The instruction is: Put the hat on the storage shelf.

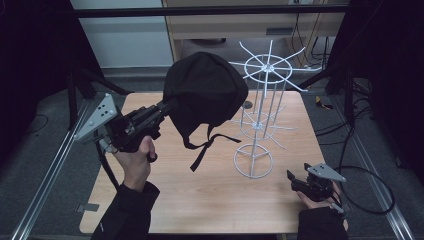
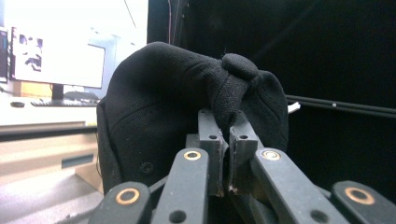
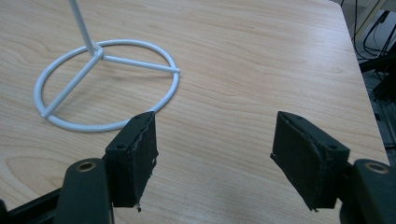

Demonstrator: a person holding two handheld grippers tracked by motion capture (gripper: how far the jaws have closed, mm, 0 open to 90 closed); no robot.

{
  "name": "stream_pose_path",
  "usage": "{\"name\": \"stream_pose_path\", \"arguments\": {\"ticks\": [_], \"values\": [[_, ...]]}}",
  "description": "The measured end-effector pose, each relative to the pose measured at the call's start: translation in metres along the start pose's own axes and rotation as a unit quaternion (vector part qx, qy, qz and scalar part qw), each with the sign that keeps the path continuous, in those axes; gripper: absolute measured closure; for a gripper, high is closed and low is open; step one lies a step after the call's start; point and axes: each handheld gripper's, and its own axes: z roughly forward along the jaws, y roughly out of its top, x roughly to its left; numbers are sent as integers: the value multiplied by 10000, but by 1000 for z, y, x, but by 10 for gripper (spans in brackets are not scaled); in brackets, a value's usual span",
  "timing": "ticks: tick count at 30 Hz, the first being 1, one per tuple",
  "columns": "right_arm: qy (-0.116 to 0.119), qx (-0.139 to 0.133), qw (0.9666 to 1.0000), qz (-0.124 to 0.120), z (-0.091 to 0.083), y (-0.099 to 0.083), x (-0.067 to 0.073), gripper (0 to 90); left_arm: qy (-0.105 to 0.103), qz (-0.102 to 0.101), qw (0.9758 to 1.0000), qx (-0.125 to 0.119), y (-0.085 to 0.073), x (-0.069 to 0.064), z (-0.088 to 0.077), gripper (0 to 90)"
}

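A black cap (image 1: 205,90) hangs in the air above the table, its straps dangling below it. My left gripper (image 1: 167,106) is shut on the cap's fabric and holds it up to the left of the white wire stand (image 1: 260,107). In the left gripper view the jaws pinch a fold of the black cap (image 2: 187,102) near its top button, my left gripper (image 2: 225,123) closed tight on it. My right gripper (image 1: 296,179) rests low at the table's front right, open and empty. In the right gripper view my right gripper (image 3: 215,149) stands open just short of the stand's ring base (image 3: 107,84).
The wooden table (image 1: 210,195) has bare room in front of the stand. Metal rails run along both sides of the table. Cables lie on the floor at the right (image 1: 370,190). A cabinet stands behind the table.
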Motion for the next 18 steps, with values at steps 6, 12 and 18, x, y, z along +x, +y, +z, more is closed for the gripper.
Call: {"name": "stream_pose_path", "arguments": {"ticks": [6,12,18], "values": [[19,27,10000,22,0,0,0,306,-23,-112,9998,152,-10,4,4,862],[33,60,10000,21,1,0,1,305,-21,-125,9994,328,-17,6,6,852],[25,82,10000,-7,1,-1,1,302,9,-136,9980,617,-25,10,9,825]]}}
